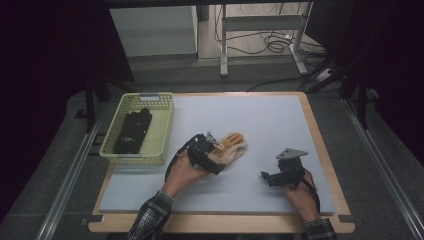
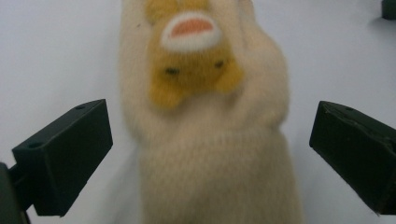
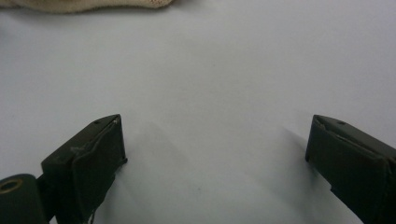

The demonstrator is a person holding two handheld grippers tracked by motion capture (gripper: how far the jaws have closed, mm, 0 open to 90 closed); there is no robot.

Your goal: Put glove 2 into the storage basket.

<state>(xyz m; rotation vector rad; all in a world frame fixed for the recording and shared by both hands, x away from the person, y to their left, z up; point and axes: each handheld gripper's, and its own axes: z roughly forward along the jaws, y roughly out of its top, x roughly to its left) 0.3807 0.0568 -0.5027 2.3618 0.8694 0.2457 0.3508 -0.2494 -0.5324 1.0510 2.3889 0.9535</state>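
A cream knitted glove (image 1: 234, 146) with a yellow bear face (image 2: 191, 65) lies flat on the pale blue mat (image 1: 270, 120), near its middle. My left gripper (image 1: 220, 152) is low over the glove's cuff end, open, one jaw on either side of the glove (image 2: 215, 182) without touching it. My right gripper (image 1: 266, 177) is further right near the front of the mat, pointing left. It is open over bare mat, nothing between its jaws (image 3: 215, 135). The glove's edge (image 3: 93, 4) shows at the top of the right gripper view.
A yellow-green mesh basket (image 1: 167, 135) stands at the mat's left edge with dark folded items (image 1: 132, 130) inside. The mat lies on a wooden table (image 1: 322, 150). Behind the table are metal legs (image 1: 224, 50) and floor cables (image 1: 275, 45).
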